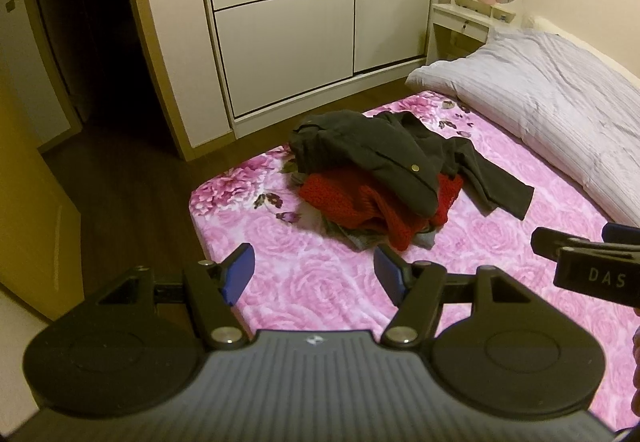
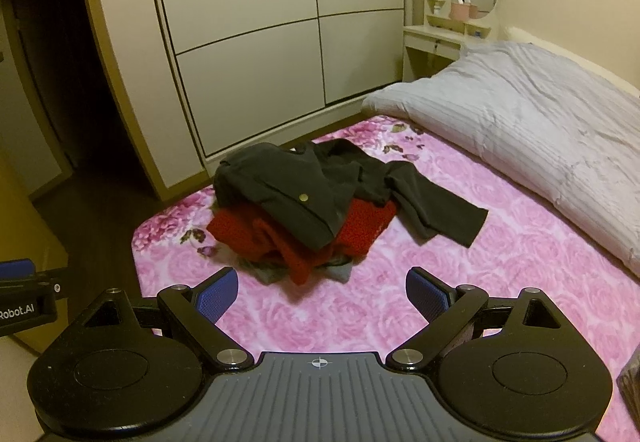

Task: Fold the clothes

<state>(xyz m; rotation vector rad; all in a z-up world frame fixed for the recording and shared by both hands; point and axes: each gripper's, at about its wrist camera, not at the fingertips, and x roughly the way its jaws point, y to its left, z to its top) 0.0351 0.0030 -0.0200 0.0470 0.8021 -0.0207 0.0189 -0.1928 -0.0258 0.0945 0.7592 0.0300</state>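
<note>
We see a bed (image 2: 460,282) with a pink rose-print cover filling the lower right of both views. A white wardrobe (image 2: 260,21) stands beyond its far side. A pale striped duvet (image 2: 520,121) lies bunched along the bed's right side.

The clothes pile (image 2: 312,217) sits near the bed's far left corner, well apart from both grippers. On top lies a black garment (image 2: 280,193) with one brass button; its sleeve runs out to the right across the cover, cuff pointing toward the duvet, so the long axis lies left to right. Under it is a red knit (image 2: 256,238), and grey fabric peeks out beneath.

Left gripper (image 1: 314,272): jaws spread, nothing between them, aimed at the pile. Right gripper (image 2: 322,296): jaws spread wide, likewise holding nothing, hovering over the cover.
</note>
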